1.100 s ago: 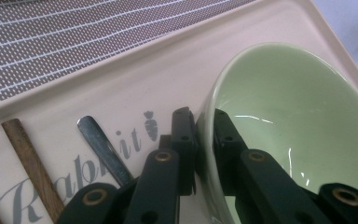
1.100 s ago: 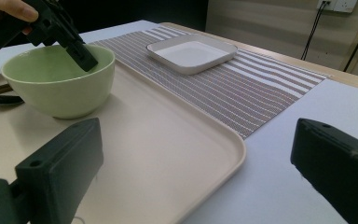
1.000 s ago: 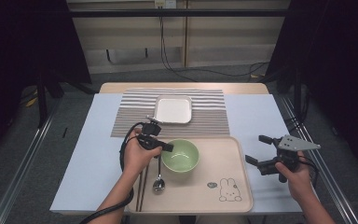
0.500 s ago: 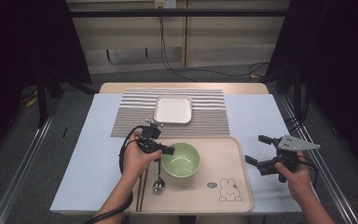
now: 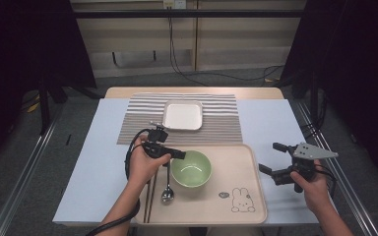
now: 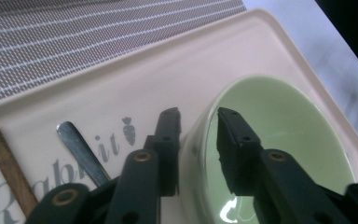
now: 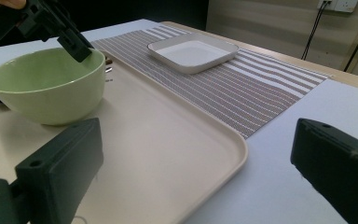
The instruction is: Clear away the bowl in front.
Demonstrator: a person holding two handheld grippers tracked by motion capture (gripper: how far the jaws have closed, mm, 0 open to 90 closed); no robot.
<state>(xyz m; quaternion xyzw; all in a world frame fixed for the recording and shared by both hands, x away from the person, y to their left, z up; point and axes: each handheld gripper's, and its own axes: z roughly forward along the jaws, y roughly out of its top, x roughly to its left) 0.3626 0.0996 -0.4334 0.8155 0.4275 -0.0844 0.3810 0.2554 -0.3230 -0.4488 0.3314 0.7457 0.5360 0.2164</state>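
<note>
Left tool (image 6: 198, 114) view: bowl (image 6: 279, 140) cut off by the bottom and right edges; near wall hidden behind the tool's jaws. Rim sits between the jaws; pad contact with it cannot be told, though the jaws have just been opening. Spoon (image 6: 81, 151) beside the tool: only the handle shows, the rest hidden behind the tool body. Wooden stick (image 6: 7, 168) cut off at the left and bottom. Tray (image 6: 121, 88) lettering partly covered.

Right tool (image 7: 200, 163) view: both jaws cut off by the frame edges and blurred.

High view: small mark on the tray near the rabbit drawing (image 5: 239, 200) too small to read.
</note>
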